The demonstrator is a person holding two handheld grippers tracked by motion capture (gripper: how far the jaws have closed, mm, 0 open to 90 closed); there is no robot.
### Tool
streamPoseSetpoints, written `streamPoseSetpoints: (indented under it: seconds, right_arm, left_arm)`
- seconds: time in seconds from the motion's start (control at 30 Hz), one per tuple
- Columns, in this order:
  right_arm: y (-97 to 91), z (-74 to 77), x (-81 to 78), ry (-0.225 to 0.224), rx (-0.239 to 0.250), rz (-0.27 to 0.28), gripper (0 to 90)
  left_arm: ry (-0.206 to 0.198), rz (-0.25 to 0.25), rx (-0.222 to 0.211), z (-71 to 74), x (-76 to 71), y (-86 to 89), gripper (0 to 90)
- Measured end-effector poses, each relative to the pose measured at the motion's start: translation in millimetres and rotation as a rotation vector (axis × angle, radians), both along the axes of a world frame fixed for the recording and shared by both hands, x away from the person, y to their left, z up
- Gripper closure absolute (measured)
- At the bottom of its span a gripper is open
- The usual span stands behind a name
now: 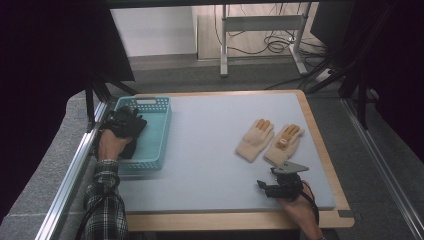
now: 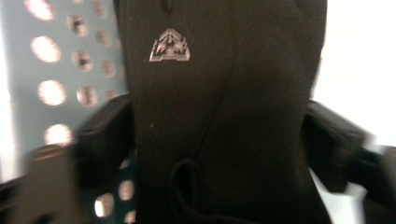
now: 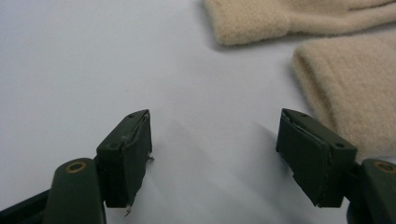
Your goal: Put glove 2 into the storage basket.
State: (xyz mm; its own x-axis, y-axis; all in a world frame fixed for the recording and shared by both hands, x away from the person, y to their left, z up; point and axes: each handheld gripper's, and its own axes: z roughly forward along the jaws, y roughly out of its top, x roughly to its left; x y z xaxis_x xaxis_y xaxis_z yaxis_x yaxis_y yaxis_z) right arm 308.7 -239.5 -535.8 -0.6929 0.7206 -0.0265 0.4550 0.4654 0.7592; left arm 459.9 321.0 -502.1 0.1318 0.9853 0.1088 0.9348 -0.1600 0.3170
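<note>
With black glove (image 2: 224, 116) over basket (image 1: 159, 131) | left hand-held gripper (image 1: 125, 125) spread, I judge it dropped (right hand-held gripper (image 3: 215, 154) open) | beige gloves (image 1: 270, 141) left on bench (image 1: 210, 150)

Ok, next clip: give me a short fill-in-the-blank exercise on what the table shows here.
1. The black glove sits between the jaws of the left gripper, over the ____ basket.
2. The number of beige gloves lying on the grey mat is ____.
3. The right gripper has its jaws ____, with nothing between them.

Missing words: teal; two; open
</note>
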Motion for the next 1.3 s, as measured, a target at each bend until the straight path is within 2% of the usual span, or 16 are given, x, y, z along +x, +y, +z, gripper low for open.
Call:
streamPoseSetpoints:
  seconds: [0.07,0.13,0.3,0.47,0.57,0.63,0.93,1.1,1.2,1.3]
  right_arm:
    - [0.1,0.0,-0.1,0.000,-0.001,0.000,26.1]
    - [0.0,0.0,-0.1,0.000,-0.001,0.000,26.1]
    - [0.1,0.0,-0.1,0.000,-0.001,0.000,26.1]
    - [0.1,0.0,-0.2,-0.001,-0.002,0.000,26.1]
    - [0.1,0.0,-0.2,-0.001,-0.002,0.000,26.1]
    - [0.1,-0.1,-0.3,-0.002,-0.002,0.000,26.1]
    - [0.1,-0.1,-0.3,-0.002,-0.001,-0.001,26.1]
    - [0.1,-0.1,-0.4,-0.001,-0.002,-0.001,26.1]
    - [0.1,-0.1,-0.3,-0.001,-0.001,-0.002,26.1]
    - [0.1,-0.1,-0.3,-0.001,-0.001,-0.001,26.1]
  left_arm:
    - [-0.010,-0.016,0.032,4.1,-2.1,-3.5,4.8]
    - [-0.027,-0.016,0.031,9.5,-4.6,-3.9,2.3]
    - [-0.098,-0.012,-0.066,26.7,-14.6,3.5,1.5]
    - [-0.163,-0.056,-0.107,40.5,-26.1,1.7,1.7]
    - [-0.199,-0.086,-0.146,46.2,-32.3,-2.5,2.2]
    - [-0.226,-0.107,-0.175,47.9,-36.2,-6.9,2.3]
    - [-0.298,-0.220,-0.239,55.5,-51.9,-31.7,2.3]
    - [-0.350,-0.300,-0.281,64.8,-66.1,-52.3,2.3]
    - [-0.364,-0.344,-0.285,68.7,-74.3,-66.0,2.2]
    - [-0.369,-0.394,-0.254,71.8,-80.9,-81.0,2.1]
